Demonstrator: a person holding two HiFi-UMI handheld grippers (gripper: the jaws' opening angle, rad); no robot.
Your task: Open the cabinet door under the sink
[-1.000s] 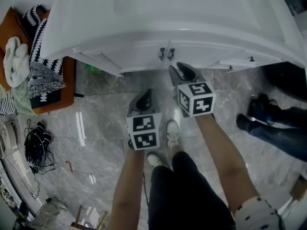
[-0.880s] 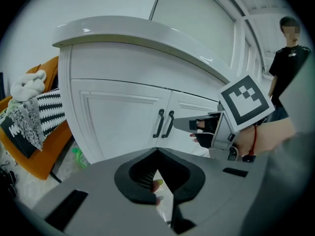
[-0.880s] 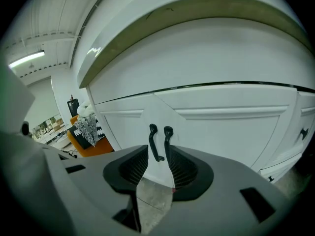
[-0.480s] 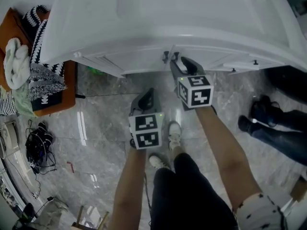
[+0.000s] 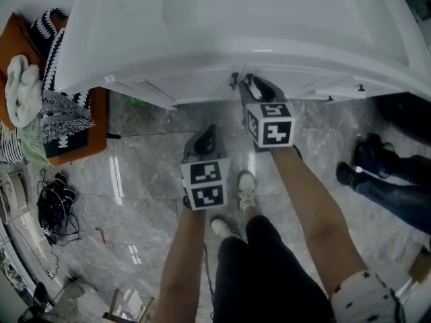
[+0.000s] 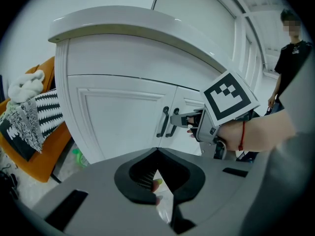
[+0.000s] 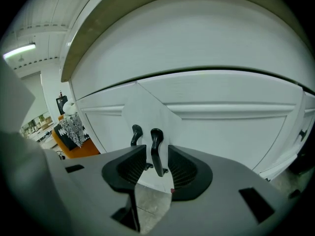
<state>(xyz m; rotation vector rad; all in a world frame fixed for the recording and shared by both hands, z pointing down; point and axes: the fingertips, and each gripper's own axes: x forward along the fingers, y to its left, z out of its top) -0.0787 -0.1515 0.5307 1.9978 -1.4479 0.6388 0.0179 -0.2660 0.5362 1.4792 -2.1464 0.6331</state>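
The right gripper (image 5: 250, 85) reaches up under the overhanging rim of the white sink (image 5: 222, 19) to the middle of the cabinet, where two dark handles stand side by side at the seam between the doors. In the right gripper view its jaws have just been opening and now stand released (image 7: 157, 163), with the right door handle (image 7: 156, 149) upright between the ribbed pads – a gap shows on either side of it, so nothing is gripped. The left door handle (image 7: 135, 134) sits just beside it, outside the jaws. The right cabinet door (image 7: 231, 127) and the left cabinet door (image 6: 118, 127) lie flush with the cabinet front, both closed. The left gripper (image 5: 204, 136) hangs lower and nearer the person, well clear of the cabinet and pointing down at an angle towards it; its own view shows the jaws (image 6: 157, 168) clenched together on nothing. From that view the right gripper's fingers (image 6: 189, 120) are seen at the handles. Below lies a grey marble floor (image 5: 135, 173), with the person's light shoes (image 5: 244, 184) on it. To the left stands an orange seat (image 5: 97, 123) heaped with a black-and-white textile (image 5: 64, 110) – a tangle of dark cables (image 5: 50, 210) lies on the floor near it. Another person's dark shoes (image 5: 360, 160) show at the right.
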